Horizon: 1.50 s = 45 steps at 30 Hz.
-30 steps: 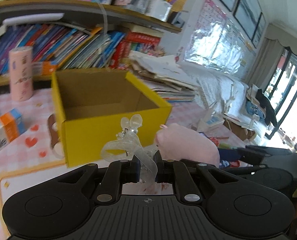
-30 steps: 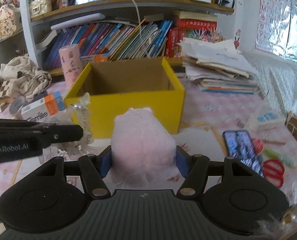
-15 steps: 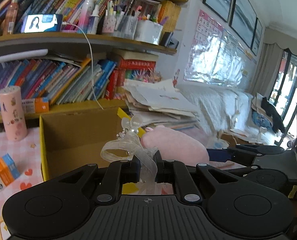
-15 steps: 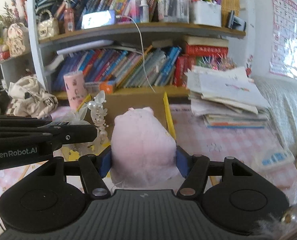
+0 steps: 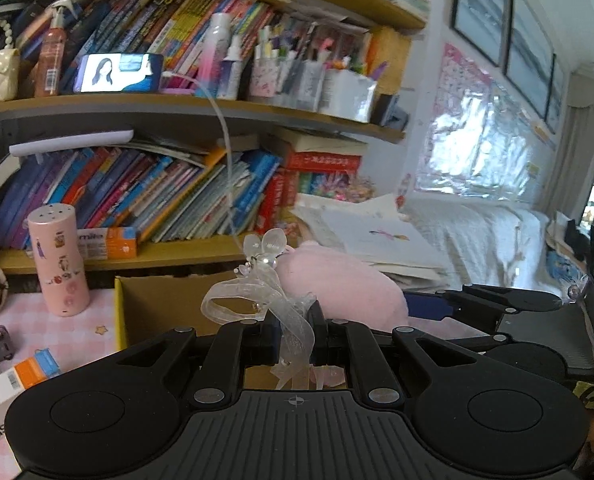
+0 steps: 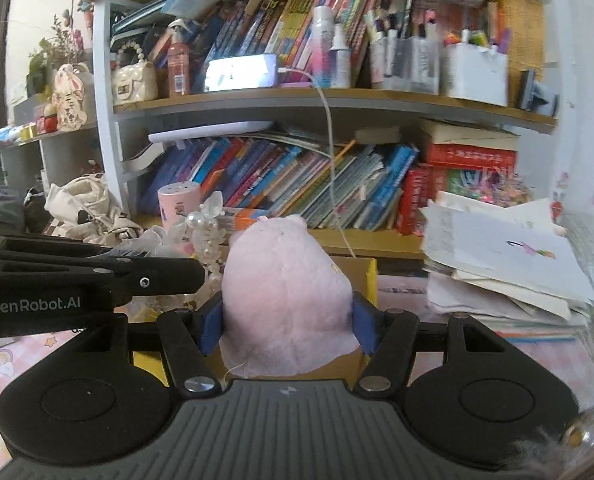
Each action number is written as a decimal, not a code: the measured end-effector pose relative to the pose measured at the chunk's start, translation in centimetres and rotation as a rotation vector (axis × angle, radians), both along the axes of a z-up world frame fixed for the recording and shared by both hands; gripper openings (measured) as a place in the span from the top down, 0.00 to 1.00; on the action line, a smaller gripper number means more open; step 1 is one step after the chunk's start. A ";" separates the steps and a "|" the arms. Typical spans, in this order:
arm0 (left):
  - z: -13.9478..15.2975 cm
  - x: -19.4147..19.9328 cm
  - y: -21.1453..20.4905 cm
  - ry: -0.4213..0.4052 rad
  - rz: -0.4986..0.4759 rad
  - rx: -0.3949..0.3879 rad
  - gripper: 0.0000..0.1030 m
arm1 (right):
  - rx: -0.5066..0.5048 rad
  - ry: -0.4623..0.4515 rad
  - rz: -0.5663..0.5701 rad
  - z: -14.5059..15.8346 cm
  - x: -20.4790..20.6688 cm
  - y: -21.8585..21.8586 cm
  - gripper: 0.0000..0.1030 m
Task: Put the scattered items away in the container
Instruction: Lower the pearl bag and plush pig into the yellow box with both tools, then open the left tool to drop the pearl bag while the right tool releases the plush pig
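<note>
My left gripper (image 5: 295,334) is shut on a sheer white ribbon bow with pearl beads (image 5: 257,292), which sticks up from its jaws. My right gripper (image 6: 287,318) is shut on a pink plush toy (image 6: 285,292), squeezed between its blue pads. Both items hang over the open yellow cardboard box (image 5: 153,300), whose brown inside shows below them. In the right wrist view the box's far right corner (image 6: 371,276) peeks out behind the plush, and the left gripper (image 6: 195,274) reaches in from the left with the bow (image 6: 205,228). The plush (image 5: 337,284) lies right of the bow.
A pink cylinder bottle (image 5: 59,258) stands left of the box on the pink checked table (image 5: 69,332). An orange-and-white carton (image 5: 13,380) lies at front left. Behind is a crowded bookshelf (image 5: 169,196); a paper stack (image 6: 505,264) rises at right.
Both grippers rose and moved forward over the box with their items still held. The box slid down the views and the bookshelf came closer.
</note>
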<state>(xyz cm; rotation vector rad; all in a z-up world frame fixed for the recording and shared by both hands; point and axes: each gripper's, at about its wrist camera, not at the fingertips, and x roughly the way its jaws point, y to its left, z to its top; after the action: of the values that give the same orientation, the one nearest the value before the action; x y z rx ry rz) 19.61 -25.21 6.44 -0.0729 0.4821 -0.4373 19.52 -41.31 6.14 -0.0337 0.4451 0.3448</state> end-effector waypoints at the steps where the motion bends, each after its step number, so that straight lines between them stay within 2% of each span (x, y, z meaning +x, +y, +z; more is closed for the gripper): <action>1: -0.1 0.6 0.1 0.010 0.016 -0.002 0.89 | 0.002 0.007 0.005 -0.1 0.7 0.1 0.40; 5: -0.6 2.8 1.0 0.043 0.080 -0.009 0.89 | -0.005 0.029 0.013 -0.8 3.6 0.2 0.40; 9: -1.8 5.2 1.7 0.093 0.128 0.031 0.89 | -0.025 0.072 0.021 -2.1 6.4 0.4 0.40; 16: -4.5 7.9 1.7 0.176 0.147 0.066 0.89 | -0.053 0.160 0.064 -4.7 9.4 1.3 0.40; 28: -8.1 9.8 1.4 0.303 0.157 0.160 0.89 | -0.122 0.277 0.148 -7.9 12.2 2.9 0.40; 36: -9.0 10.1 1.9 0.339 0.177 0.162 0.88 | -0.137 0.298 0.175 -8.5 13.0 3.5 0.40; 41: -9.0 10.1 1.8 0.336 0.180 0.164 0.88 | -0.152 0.310 0.184 -8.7 13.4 3.8 0.40; 45: -8.7 9.9 1.9 0.326 0.188 0.164 0.83 | -0.153 0.313 0.189 -8.8 13.4 3.8 0.40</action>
<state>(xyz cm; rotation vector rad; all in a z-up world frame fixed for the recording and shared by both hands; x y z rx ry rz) 29.53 -23.31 -2.30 -0.0300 0.8224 -0.1990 32.96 -37.56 -2.64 -0.1737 0.7807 0.5038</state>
